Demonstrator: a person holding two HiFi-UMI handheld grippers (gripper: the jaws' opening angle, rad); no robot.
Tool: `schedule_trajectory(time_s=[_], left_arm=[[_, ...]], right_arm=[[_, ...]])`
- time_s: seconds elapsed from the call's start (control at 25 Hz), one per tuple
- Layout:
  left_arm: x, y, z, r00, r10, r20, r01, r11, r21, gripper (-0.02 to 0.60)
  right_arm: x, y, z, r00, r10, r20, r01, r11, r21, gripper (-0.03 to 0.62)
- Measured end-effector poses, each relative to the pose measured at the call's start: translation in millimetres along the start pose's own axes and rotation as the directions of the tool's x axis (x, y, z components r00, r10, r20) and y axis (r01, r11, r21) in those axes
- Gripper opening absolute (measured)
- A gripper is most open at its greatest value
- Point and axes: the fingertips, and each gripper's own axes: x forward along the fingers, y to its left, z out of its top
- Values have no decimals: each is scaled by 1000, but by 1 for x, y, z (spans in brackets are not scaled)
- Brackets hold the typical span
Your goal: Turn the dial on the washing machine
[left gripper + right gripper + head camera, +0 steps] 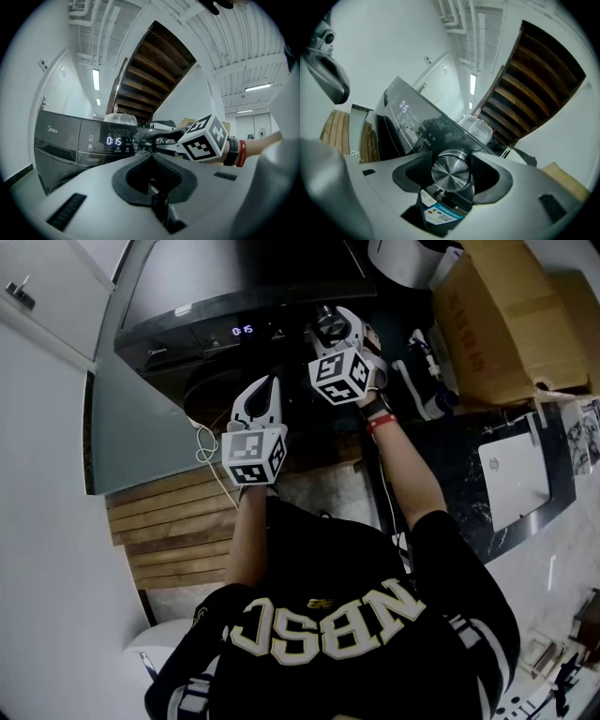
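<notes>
The dark washing machine (187, 296) stands in front of me, its display (242, 330) lit with "0:15". In the head view my right gripper (330, 321) reaches onto the control panel at the round silver dial (327, 326). The right gripper view has the dial (451, 172) sitting between the jaws, and my right gripper (451, 160) is shut on its rim. My left gripper (267, 388) hangs lower, before the door, apart from the panel. It (151, 157) is shut with nothing in it and looks toward the display (113, 141).
A large cardboard box (497, 324) stands right of the machine, with a white flat device (514, 474) on the dark counter below it. Wooden planks (169, 531) and a white cable (204, 442) lie at the lower left. A clear plastic container (476, 126) sits on the machine.
</notes>
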Motion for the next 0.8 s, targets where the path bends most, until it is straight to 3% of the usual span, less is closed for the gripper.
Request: schedule_trajectory(time_s=[0.24,0.8], left_arm=[[-1,0,0,1000,4,2,-4,1000,-1,14],[3,-6,2,1000,1,7,-1,1000,3,14]], right_arm=[[-1,-5,-1,1000,0,2,-1,986,168,265],[0,-7,-2,1000,7,2,-7,973,232,264]])
